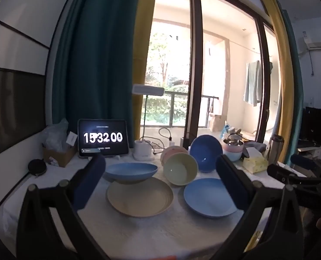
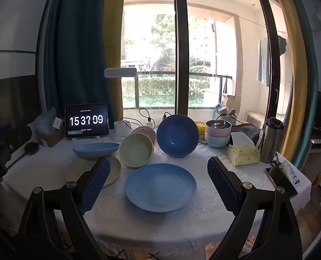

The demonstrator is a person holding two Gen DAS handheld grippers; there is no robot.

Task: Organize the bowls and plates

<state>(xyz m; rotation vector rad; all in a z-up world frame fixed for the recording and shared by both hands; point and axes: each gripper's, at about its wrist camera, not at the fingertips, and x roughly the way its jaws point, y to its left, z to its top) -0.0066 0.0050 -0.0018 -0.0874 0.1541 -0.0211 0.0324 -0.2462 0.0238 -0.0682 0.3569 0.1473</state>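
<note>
On the white-clothed table (image 2: 160, 225) a light blue plate (image 2: 160, 187) lies flat, just ahead of my right gripper (image 2: 158, 162), which is open and empty. A beige plate (image 1: 139, 197) lies before my left gripper (image 1: 160, 161), also open and empty. A second blue plate (image 1: 131, 171) rests tilted on the beige plate's far rim. Behind them a green bowl (image 1: 180, 170) lies on its side against a pink bowl (image 1: 171, 151). A dark blue bowl (image 1: 206, 153) stands on edge beside them.
At the back right is a stack of pink and light blue bowls (image 2: 217, 134) with a steel bowl on top. A tissue box (image 2: 243, 152), thermos (image 2: 271, 139), phone (image 2: 279, 179) and tube (image 2: 290, 171) line the right side. A tablet clock (image 2: 86, 123) and cables stand at the back.
</note>
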